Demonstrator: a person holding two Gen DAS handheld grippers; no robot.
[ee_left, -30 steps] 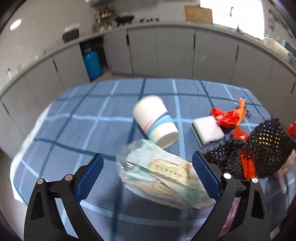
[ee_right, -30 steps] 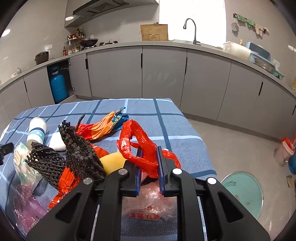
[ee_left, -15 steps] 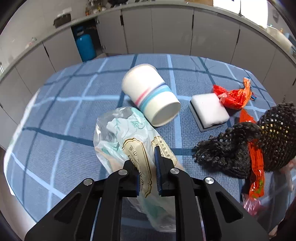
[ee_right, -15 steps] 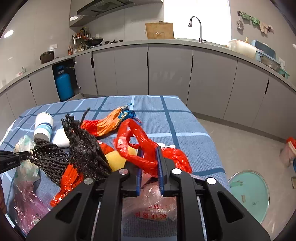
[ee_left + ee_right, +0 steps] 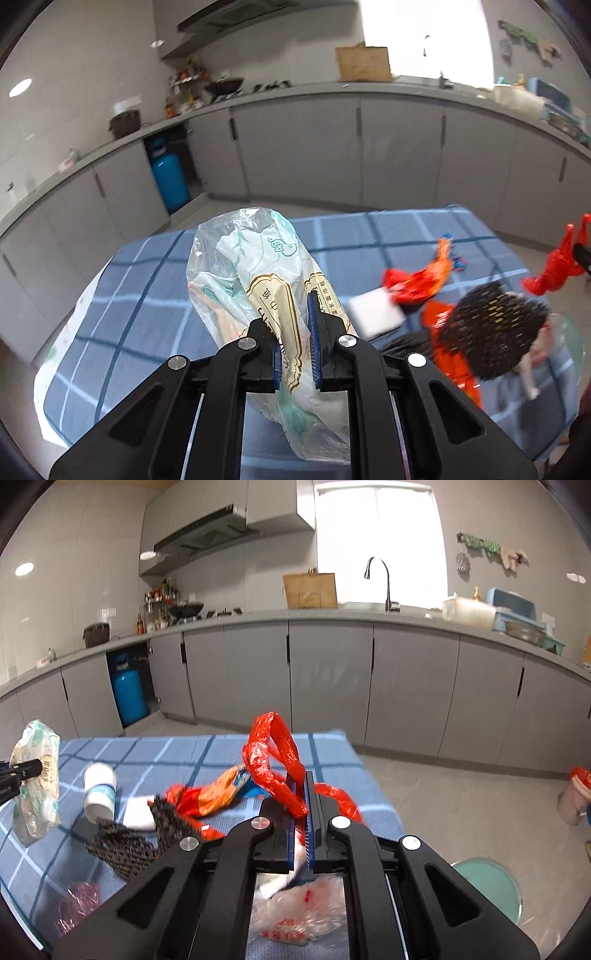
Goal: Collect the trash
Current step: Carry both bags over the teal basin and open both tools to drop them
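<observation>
The left gripper (image 5: pixel 294 334) is clenched on a crinkled clear wrapper (image 5: pixel 255 273) printed in green and gold, and is carrying it in the air above the table (image 5: pixel 155 295). A second ago this gripper was spread wide around the wrapper as it lay on the blue checked cloth; half a second ago its fingers were closing on it; now the wrapper has come clear of the surface. In the right wrist view the same wrapper (image 5: pixel 35 775) is hanging at the far left, well above the cloth.

The right gripper (image 5: pixel 300 805) is holding its clamp on the handles of a red plastic bag (image 5: pixel 275 753), as it was a second ago, and has lifted them higher, so the red loops are now standing up above its fingers. A pale plastic sheet with red print (image 5: pixel 295 912) is showing beneath the gripper.

Other trash is waiting on the table: a paper cup (image 5: pixel 99 790) lying on its side, a white sponge (image 5: pixel 375 314), a black mesh net (image 5: pixel 491 332), and an orange snack wrapper (image 5: pixel 421 280).

Judging by this, the first piece is picked up and the bag is being held ready; the likely next step is moving the wrapper into the bag's mouth.
</observation>
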